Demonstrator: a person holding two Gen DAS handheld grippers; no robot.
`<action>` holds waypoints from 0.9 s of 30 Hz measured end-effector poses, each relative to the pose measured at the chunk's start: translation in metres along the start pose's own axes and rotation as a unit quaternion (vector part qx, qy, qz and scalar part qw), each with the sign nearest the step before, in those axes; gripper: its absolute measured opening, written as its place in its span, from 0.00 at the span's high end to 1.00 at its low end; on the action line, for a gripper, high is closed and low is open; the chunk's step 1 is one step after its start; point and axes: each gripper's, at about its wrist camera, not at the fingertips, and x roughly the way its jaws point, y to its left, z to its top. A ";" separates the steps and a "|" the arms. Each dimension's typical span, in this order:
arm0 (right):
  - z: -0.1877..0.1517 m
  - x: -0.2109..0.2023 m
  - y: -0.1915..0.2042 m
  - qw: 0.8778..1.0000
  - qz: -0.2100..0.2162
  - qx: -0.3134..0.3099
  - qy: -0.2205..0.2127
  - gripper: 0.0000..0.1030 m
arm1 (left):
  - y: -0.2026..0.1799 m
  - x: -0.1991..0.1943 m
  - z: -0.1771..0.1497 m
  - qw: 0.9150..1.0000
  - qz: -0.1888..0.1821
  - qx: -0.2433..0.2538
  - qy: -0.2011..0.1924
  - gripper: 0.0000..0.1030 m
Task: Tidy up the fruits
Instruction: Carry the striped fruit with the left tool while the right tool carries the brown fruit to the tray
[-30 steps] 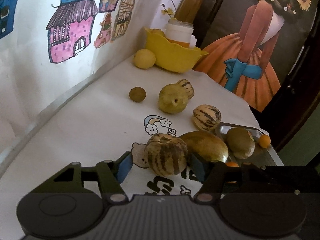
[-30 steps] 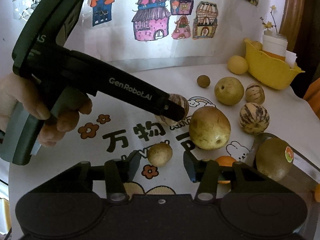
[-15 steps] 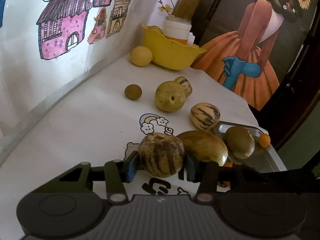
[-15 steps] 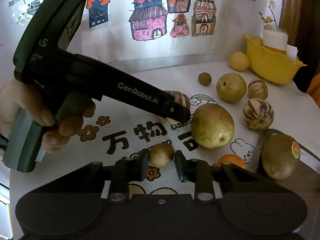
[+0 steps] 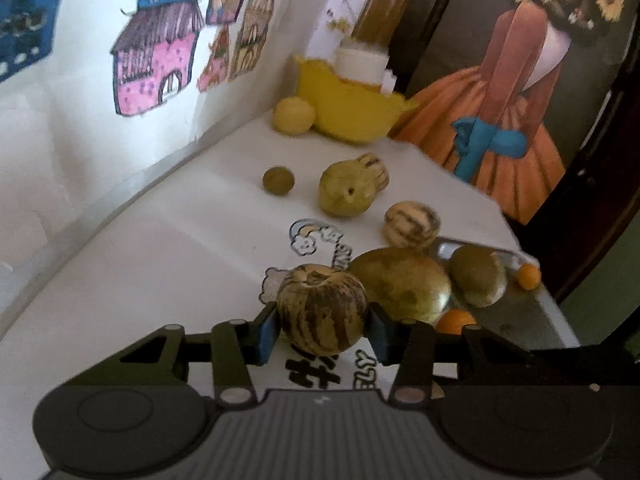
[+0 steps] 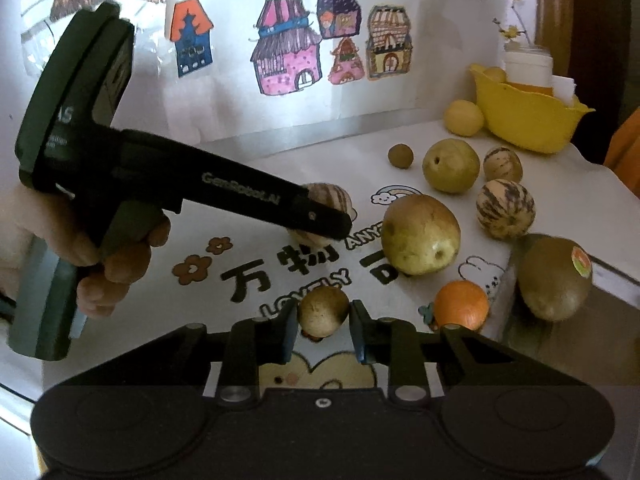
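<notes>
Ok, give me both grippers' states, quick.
Left gripper: closed on the striped melon.
Right gripper: closed on the small brown fruit.

- White printed tablecloth (image 6: 248,240) covers the table
- Yellow bowl (image 6: 524,124) at two o'clock
- Big pear (image 6: 420,234) centre
- Orange (image 6: 460,304) at four o'clock
- Metal tray (image 5: 532,320) right

Brown-striped melon (image 5: 322,308), yellow bowl (image 5: 352,114), orange tangerine (image 6: 461,305).
</notes>
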 end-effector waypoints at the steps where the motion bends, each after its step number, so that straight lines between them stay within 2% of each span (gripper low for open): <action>1: -0.002 -0.004 0.000 1.000 0.001 0.004 -0.003 0.71 | -0.001 -0.004 -0.002 1.000 -0.005 0.004 -0.005 0.51; 7: -0.017 -0.032 0.002 1.000 -0.010 0.014 -0.020 0.71 | -0.014 -0.018 -0.010 1.000 -0.016 0.003 -0.002 0.51; 14: -0.034 -0.073 -0.014 0.997 -0.041 0.041 -0.048 0.71 | -0.052 -0.025 -0.014 0.999 -0.034 0.031 -0.007 0.51; 27: -0.078 -0.139 -0.068 0.979 -0.160 0.087 -0.088 0.71 | -0.130 0.003 -0.027 0.994 -0.102 0.042 0.011 0.51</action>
